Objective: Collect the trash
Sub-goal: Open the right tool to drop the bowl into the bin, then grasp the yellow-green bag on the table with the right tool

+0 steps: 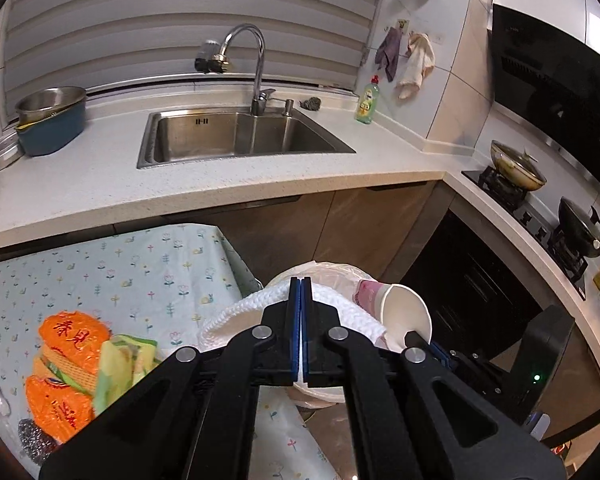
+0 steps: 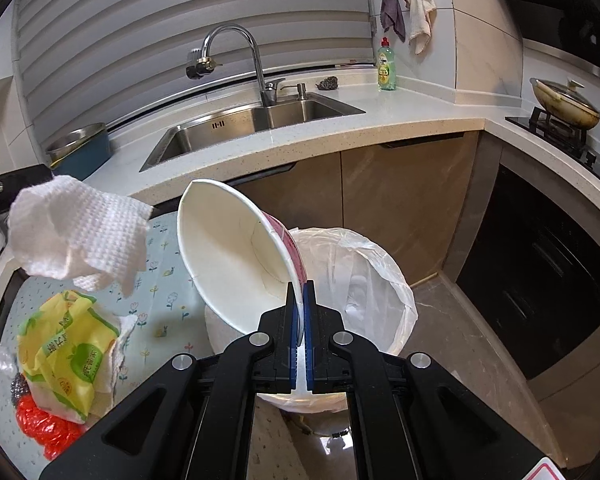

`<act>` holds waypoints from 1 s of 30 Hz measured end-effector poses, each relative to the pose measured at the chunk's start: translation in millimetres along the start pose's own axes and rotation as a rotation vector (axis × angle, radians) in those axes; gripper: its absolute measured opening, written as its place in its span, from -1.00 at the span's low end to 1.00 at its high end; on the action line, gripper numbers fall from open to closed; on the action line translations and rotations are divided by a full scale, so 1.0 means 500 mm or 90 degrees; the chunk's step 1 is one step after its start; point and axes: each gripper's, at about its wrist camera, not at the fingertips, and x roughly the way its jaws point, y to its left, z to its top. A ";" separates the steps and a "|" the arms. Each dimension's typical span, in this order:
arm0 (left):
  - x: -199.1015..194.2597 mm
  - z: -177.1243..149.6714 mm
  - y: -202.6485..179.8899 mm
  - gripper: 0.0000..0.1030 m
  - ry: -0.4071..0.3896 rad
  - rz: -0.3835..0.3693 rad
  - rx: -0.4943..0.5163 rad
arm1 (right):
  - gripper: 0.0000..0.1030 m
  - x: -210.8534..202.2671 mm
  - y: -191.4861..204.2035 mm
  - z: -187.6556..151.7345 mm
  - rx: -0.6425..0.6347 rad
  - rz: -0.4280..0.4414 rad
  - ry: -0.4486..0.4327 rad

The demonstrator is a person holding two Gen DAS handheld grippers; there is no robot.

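The bin (image 2: 396,280), lined with a thin white bag, stood on the floor just beside the cloth-covered table (image 1: 120,264), below the counter with the sink (image 2: 236,128). Its liner looked limp and easily dragged in, so anything dropped wanted to go through the middle of the mouth.

The bowl (image 2: 236,256) was a paper one, empty, white inside and pink-printed outside: light, thin-walled, likely to buckle if squeezed hard. The rim was the natural hold, and the right gripper (image 2: 299,308) had it there, jaws pressed together on the wall, the bowl tipped up and leftwards over the near edge of the bin.

The towel (image 2: 80,232), a white waffle-textured sheet, was soft and nearly weightless; any fold would serve. The left gripper (image 1: 301,304) had its jaws closed on a bunch of it, the rest hanging loose above the table edge beside the bin.

Both tools pointed forward and down, the left one a little behind and to the left of the right.

Wrappers (image 2: 68,356), orange and yellow-green, still lay on the table: crinkly, light, best pinched at a raised crease.
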 end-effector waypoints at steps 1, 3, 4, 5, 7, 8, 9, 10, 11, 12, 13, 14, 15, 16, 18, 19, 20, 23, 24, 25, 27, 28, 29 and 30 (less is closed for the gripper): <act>0.021 -0.001 -0.004 -1.00 0.007 -0.009 0.002 | -0.95 0.010 -0.004 -0.001 0.002 -0.002 0.004; 0.064 -0.006 -0.010 -1.00 0.024 -0.024 0.000 | -0.95 0.030 -0.013 -0.003 0.005 -0.006 0.013; 0.083 -0.007 -0.013 -1.00 0.035 -0.030 -0.001 | -0.95 0.040 -0.017 -0.003 0.009 -0.005 0.018; 0.101 -0.008 -0.016 -1.00 0.045 -0.035 -0.001 | -0.95 0.049 -0.021 -0.004 0.013 -0.004 0.022; 0.132 -0.011 -0.021 -0.99 0.059 -0.032 0.003 | -0.95 0.064 -0.030 -0.005 0.023 -0.001 0.029; 0.145 -0.011 -0.023 -0.99 0.065 -0.031 0.004 | -0.94 0.071 -0.033 -0.004 0.026 0.000 0.031; 0.154 -0.012 -0.024 -0.99 0.069 -0.035 0.004 | -0.93 0.074 -0.035 -0.004 0.029 -0.002 0.029; 0.162 -0.013 -0.025 -0.97 0.075 -0.039 0.005 | -0.86 0.075 -0.038 -0.004 0.030 -0.005 0.026; 0.167 -0.014 -0.026 -0.96 0.079 -0.040 0.008 | -0.79 0.077 -0.039 -0.003 0.032 -0.005 0.026; 0.170 -0.014 -0.027 -0.88 0.078 -0.037 0.010 | -0.76 0.078 -0.040 -0.001 0.034 -0.004 0.025; 0.170 -0.014 -0.027 -0.74 0.076 -0.031 0.011 | -0.68 0.077 -0.041 0.001 0.036 -0.004 0.023; 0.170 -0.012 -0.028 -0.67 0.074 -0.029 0.012 | -0.63 0.076 -0.041 0.002 0.037 -0.003 0.020; 0.169 -0.012 -0.028 -0.56 0.072 -0.027 0.011 | -0.63 0.074 -0.040 0.004 0.036 -0.002 0.017; 0.165 -0.012 -0.027 -0.51 0.068 -0.024 0.010 | -0.62 0.071 -0.039 0.005 0.034 -0.004 0.015; 0.158 -0.012 -0.025 -0.46 0.062 -0.019 0.010 | -0.60 0.065 -0.035 0.006 0.028 -0.005 0.011; 0.156 -0.009 -0.021 -0.43 0.061 -0.015 0.008 | -0.59 0.061 -0.032 0.007 0.025 -0.005 0.009; 0.151 -0.009 -0.019 -0.41 0.060 -0.013 0.006 | -0.59 0.056 -0.029 0.009 0.023 -0.004 0.007; 0.133 -0.009 -0.010 -0.39 0.054 -0.006 0.000 | -0.57 0.038 -0.017 0.012 0.019 0.001 -0.001; 0.124 -0.010 -0.004 -0.39 0.051 -0.004 -0.004 | -0.55 0.029 -0.012 0.012 0.017 0.004 -0.004; 0.117 -0.010 0.002 -0.38 0.050 -0.001 -0.008 | -0.50 0.021 -0.008 0.013 0.015 0.006 -0.007; 0.096 -0.011 0.016 -0.36 0.043 0.006 -0.018 | -0.45 0.002 0.004 0.013 0.011 0.013 -0.012; 0.083 -0.011 0.024 -0.30 0.039 0.011 -0.023 | -0.44 -0.008 0.011 0.013 0.008 0.017 -0.014; 0.069 -0.012 0.033 -0.28 0.034 0.016 -0.028 | -0.43 -0.017 0.019 0.012 0.006 0.022 -0.016; 0.055 -0.013 0.041 -0.25 0.029 0.023 -0.031 | -0.43 -0.027 0.028 0.011 0.003 0.026 -0.018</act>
